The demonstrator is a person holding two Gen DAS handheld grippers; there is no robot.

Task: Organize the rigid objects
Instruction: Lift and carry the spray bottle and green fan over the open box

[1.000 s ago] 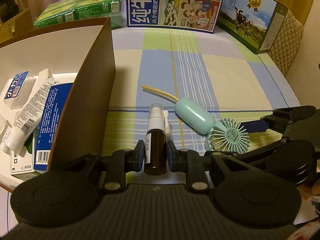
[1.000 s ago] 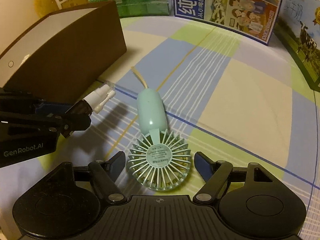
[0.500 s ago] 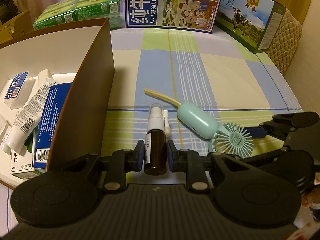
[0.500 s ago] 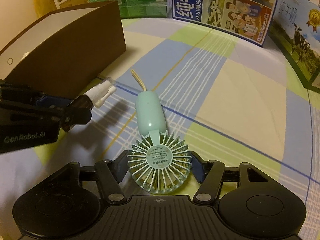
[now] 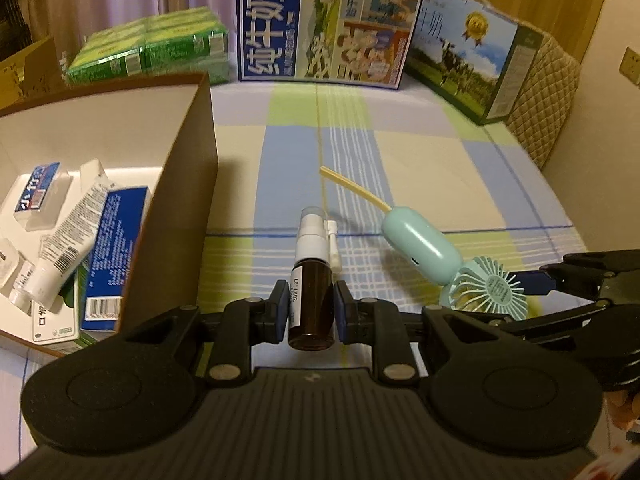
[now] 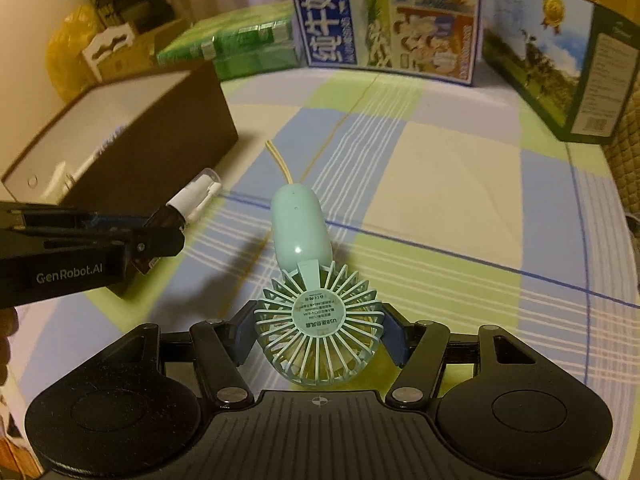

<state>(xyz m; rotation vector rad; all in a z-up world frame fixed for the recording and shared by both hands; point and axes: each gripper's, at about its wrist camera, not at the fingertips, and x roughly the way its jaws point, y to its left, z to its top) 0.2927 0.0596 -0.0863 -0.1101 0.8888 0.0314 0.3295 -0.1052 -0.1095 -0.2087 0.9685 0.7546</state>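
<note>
A brown spray bottle (image 5: pixel 312 292) with a white nozzle lies along my left gripper (image 5: pixel 310 312), which is shut on its body just above the checked cloth. In the right wrist view the same bottle (image 6: pixel 192 200) sticks out of the left gripper (image 6: pixel 160 236). My right gripper (image 6: pixel 319 332) is shut on the round head of a mint-green handheld fan (image 6: pixel 302 232), pads pressing both sides of the grille. The fan (image 5: pixel 420 248) is held off the cloth, handle and yellow strap pointing away. A brown box (image 5: pixel 188 200) with a white inside stands to the left.
The box holds a white tube (image 5: pixel 64 248), a blue carton (image 5: pixel 112 256) and a small blue-labelled pack (image 5: pixel 38 192). Two milk cartons (image 5: pixel 328 24) and green packs (image 5: pixel 148 48) line the far edge. A quilted chair (image 5: pixel 544 100) stands at the right.
The right jaws closed from wide apart onto the fan head and lifted it off the cloth. The left gripper rose a little with the bottle.
</note>
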